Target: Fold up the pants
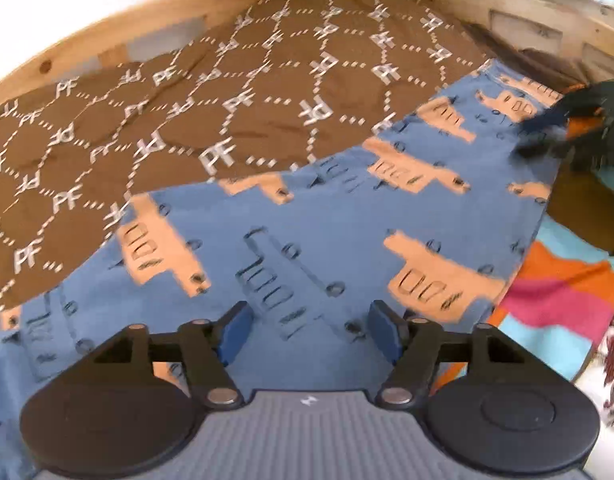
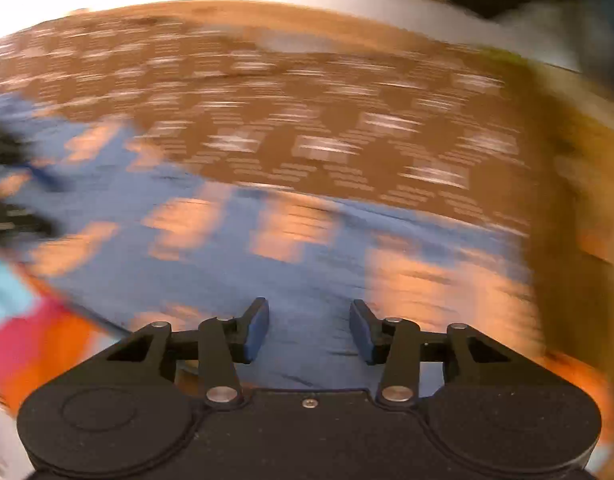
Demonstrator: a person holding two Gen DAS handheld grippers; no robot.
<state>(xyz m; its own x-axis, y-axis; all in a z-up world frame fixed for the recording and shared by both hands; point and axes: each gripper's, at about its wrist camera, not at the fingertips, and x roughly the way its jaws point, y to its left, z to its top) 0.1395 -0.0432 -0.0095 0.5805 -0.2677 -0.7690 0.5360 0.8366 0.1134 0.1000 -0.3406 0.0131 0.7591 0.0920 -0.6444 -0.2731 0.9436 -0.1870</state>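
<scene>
Left wrist: our 2 hand-held grippers, left hand-held gripper [image 1: 307,334] and right hand-held gripper [image 2: 309,330], hang spread and empty over the pants [image 1: 327,216]; we judge folding remains.

Left wrist view: close above the blue pants [image 1: 307,216], facing down-forward toward the wooden frame [image 1: 119,12]. Right wrist view: same close downward angle, heavily blurred. Shared: pants [image 2: 299,280], brown patterned cover [image 1: 187,100].

The pants [image 1: 315,220] lie spread on the patterned bedspread [image 1: 243,92], which stretches behind them to the wooden bed frame [image 1: 79,46], while a striped cloth [image 1: 559,304] lies at their right edge.
</scene>
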